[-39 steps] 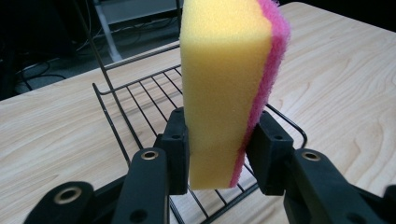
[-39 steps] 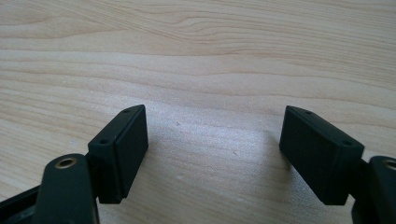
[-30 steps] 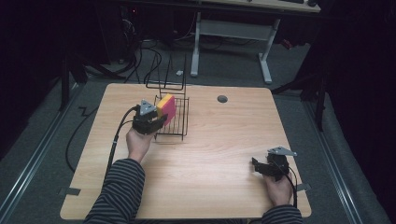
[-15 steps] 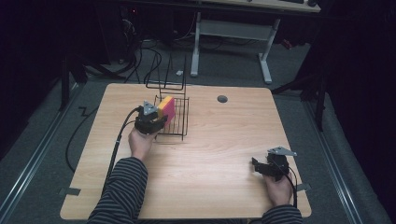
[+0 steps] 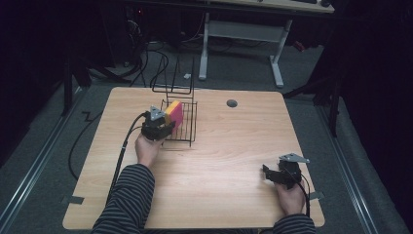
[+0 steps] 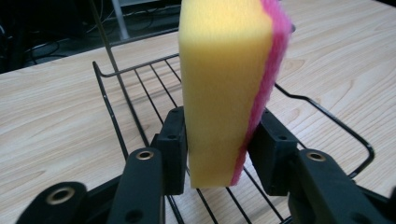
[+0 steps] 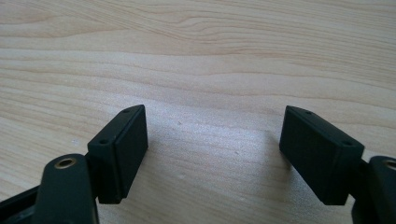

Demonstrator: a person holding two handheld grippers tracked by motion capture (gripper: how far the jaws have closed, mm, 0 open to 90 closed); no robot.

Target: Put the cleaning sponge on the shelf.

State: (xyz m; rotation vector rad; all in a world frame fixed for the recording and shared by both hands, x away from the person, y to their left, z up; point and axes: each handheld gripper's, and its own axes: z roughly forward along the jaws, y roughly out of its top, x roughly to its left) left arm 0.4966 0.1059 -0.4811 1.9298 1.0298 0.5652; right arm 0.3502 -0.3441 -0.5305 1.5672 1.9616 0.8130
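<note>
Holding the yellow foam sponge with pink scouring side (image 6: 224, 88) upright over the black wire dish rack (image 6: 140, 93) with the left gripper (image 6: 219, 144).

I'm seeing the left gripper's jaws just easing open, with the sponge standing on end between them; in the left gripper view the left pad (image 6: 173, 149) is sitting against the yellow face and the right pad (image 6: 271, 154) is right at the pink face, so I'm reading it as a loosening hold, not a clear release. In the high view the sponge (image 5: 174, 114) is standing at the rack's (image 5: 187, 127) left side, on the light wooden table (image 5: 234, 161), far left of centre. I'm keeping the right gripper (image 5: 273, 176) parked near the table's front right corner, well apart from the rack, jaws wide with nothing but bare wood between them.
</note>
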